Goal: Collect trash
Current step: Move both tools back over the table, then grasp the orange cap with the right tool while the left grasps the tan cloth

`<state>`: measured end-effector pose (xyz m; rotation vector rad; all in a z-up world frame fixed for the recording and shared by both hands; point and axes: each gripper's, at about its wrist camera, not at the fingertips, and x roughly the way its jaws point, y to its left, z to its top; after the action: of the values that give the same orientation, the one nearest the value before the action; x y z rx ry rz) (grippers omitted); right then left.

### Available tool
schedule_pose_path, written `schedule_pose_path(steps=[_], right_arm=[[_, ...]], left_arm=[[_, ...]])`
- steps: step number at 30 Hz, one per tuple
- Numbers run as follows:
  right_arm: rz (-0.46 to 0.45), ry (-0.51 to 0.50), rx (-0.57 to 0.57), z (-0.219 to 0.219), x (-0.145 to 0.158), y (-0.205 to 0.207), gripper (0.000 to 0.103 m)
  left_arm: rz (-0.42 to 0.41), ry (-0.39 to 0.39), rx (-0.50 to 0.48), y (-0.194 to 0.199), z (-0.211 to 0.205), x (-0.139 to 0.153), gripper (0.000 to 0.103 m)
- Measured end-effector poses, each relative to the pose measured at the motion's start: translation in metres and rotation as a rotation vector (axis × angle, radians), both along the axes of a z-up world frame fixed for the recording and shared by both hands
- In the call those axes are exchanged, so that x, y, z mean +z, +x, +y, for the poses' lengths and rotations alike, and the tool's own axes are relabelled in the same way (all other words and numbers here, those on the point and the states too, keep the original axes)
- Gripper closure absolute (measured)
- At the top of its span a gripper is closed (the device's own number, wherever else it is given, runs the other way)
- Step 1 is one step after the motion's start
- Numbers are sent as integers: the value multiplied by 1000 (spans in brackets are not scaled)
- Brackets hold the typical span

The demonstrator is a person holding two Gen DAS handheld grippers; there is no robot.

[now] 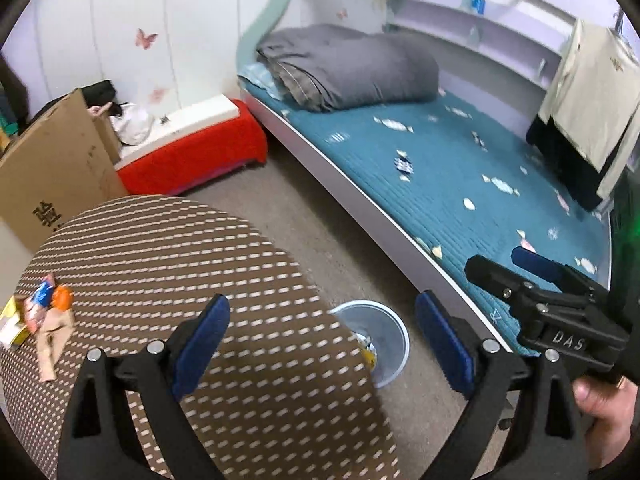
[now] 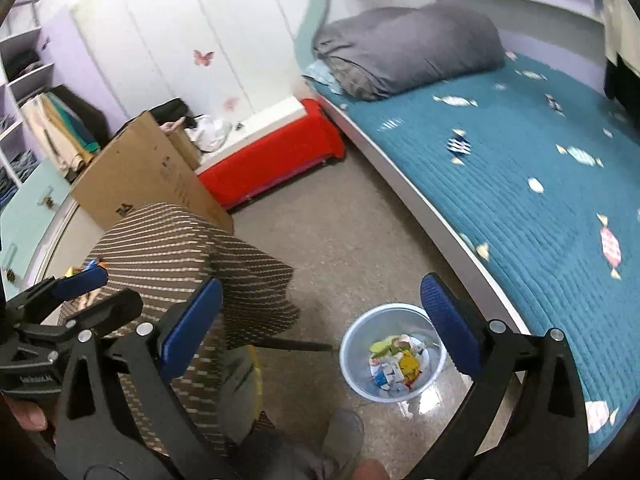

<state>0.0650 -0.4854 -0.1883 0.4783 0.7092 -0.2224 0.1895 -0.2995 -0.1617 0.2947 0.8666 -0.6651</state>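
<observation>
Hovering left gripper agape, right gripper wide

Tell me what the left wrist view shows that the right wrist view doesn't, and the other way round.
Only the left wrist view clearly shows the wrappers lying on the covered table, plus clothes hanging beside the bed. Only the right wrist view shows the trash inside the bin and the open shelves on the far left. Both show the bin, the table, the cardboard box, the bed, and both open, empty grippers: left gripper, right gripper.
</observation>
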Motion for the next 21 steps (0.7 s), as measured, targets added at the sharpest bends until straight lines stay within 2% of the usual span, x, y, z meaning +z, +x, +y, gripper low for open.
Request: schedule_pose_path(steps=[6,10,15,21], right_arm=[[-43,-65,100,57,39,19,6],[-42,-103,183,101,52,40,6],[-18,-132,297,159,48,75,6],[38,-142,442,235,26,123,6]], left_arm=[[-53,-72,84,0,68,26,8],[-81,-113,182,0,117,34,6],[-110,-137,330,8,197,32,6],[-141,-118,503,25,284,15,5]])
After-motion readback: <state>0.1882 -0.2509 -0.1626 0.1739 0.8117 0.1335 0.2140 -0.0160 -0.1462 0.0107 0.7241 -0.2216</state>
